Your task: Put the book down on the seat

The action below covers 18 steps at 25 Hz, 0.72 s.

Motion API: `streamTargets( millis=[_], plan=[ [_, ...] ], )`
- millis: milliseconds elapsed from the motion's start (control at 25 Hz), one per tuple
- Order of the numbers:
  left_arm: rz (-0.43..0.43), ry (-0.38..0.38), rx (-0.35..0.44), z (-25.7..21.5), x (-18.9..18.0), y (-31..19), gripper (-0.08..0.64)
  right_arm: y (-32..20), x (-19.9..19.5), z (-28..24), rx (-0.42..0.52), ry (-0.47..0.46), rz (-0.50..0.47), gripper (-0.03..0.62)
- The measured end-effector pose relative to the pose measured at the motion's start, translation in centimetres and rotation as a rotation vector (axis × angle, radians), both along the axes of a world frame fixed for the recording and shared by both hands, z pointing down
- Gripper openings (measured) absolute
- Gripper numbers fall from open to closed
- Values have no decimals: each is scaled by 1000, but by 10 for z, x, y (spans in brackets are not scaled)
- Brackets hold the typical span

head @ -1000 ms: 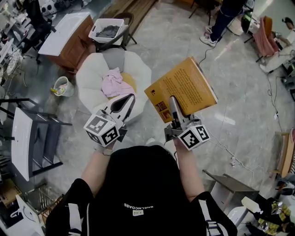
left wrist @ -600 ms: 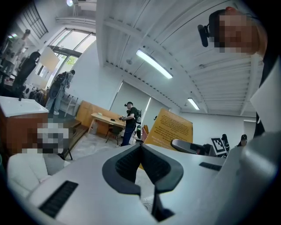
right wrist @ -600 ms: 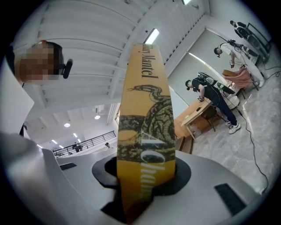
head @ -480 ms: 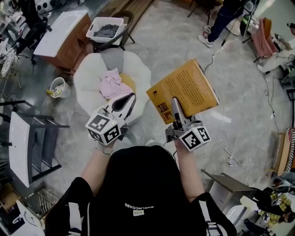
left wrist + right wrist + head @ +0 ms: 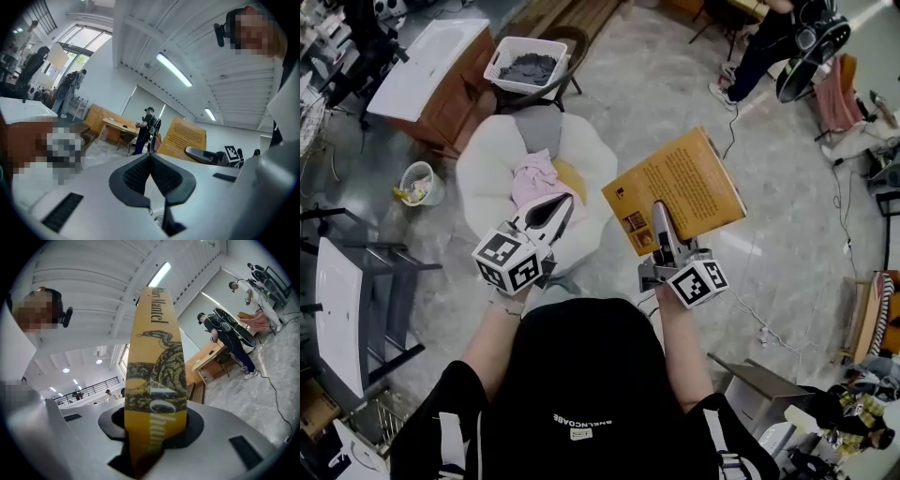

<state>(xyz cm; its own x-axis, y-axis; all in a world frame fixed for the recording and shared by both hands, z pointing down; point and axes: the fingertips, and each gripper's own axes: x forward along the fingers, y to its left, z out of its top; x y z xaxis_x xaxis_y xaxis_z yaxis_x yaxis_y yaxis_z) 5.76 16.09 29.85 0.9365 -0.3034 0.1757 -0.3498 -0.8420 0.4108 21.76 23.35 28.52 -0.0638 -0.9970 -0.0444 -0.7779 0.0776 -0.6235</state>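
The orange book (image 5: 680, 183) is clamped in the right gripper (image 5: 660, 223); the left gripper (image 5: 553, 212) is seen closed on nothing, near the white seat (image 5: 483, 169)

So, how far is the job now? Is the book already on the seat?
Not yet. Done: the right gripper is shut on the book. In hand: the book is held in the air, to the right of the white seat. Left: bring it over the seat, where a pink cloth lies, set it down and open the jaws. The left gripper is shut and empty.
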Motion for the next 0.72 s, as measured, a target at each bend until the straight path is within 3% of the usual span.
streamTargets(
  millis=[720],
  plan=[
    [-82,-8,-59,27,-131,-142,14,-140,-85,3,-89,68,4,163]
  ],
)
